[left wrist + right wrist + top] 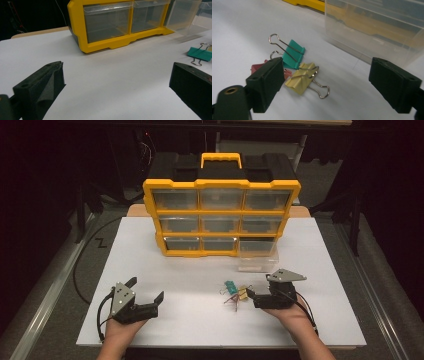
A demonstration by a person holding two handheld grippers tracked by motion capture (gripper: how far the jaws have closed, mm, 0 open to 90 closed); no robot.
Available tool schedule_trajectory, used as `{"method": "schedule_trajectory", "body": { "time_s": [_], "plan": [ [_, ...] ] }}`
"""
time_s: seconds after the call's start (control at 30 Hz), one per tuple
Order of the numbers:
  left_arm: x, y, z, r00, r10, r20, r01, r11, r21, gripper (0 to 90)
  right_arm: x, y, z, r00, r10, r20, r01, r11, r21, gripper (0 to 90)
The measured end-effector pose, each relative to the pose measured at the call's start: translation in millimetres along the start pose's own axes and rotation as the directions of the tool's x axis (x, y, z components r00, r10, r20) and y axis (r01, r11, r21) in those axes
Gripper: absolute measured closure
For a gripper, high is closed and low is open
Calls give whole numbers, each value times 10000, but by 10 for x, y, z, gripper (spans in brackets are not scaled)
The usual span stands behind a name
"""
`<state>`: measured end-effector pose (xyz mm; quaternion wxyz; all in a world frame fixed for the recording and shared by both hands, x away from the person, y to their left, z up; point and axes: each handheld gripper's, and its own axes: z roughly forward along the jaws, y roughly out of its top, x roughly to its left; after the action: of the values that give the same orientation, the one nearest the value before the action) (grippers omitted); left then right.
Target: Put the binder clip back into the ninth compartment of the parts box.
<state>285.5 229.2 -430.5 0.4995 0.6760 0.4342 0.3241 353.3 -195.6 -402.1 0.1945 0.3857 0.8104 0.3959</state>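
**Binder clips approached for sorting into the drawer**

A small cluster of binder clips is seen near the middle of the worktop, somewhat toward its right edge: a green binder clip (293, 54), a yellow binder clip (302, 79) just beside it and a red binder clip (258, 67) partly hidden behind one jaw. A clear drawer (256, 255) has been pulled out of the yellow organiser (220, 217) and is set on the worktop in front of its lower right corner, a little beyond the clips.

The right hand-held gripper (325, 82) is held just beside the clips, its jaws standing wide with nothing pressed between them; the yellow clip lies between them but is not gripped. The left hand-held gripper (112, 92) is held apart near the front left corner of the worktop, jaws wide and empty.

The step in hand is judged to be the approach to a clip. For the next move, the jaws would need to be lowered around one clip alone, closed on its body, and the clip carried to the drawer.
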Motion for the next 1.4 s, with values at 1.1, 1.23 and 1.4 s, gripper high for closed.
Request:
{"method": "schedule_trajectory", "body": {
  "time_s": [1.1,1.23,1.4],
  "plan": [
    [-36,-6,6,9999,119,108,-120,9999,104,6,-25,-171,155,9867,989,-1292,-1038,9941,-317,635],
    [-35,-7,7,9998,145,119,-146,9998,131,6,-35,-170,156,9849,1065,-1363,-1128,9928,-398,665],
    [-27,-9,7,9999,67,81,-68,9999,112,6,-46,-176,192,9817,1208,-1475,-1256,9918,-238,675]
  ]
}}
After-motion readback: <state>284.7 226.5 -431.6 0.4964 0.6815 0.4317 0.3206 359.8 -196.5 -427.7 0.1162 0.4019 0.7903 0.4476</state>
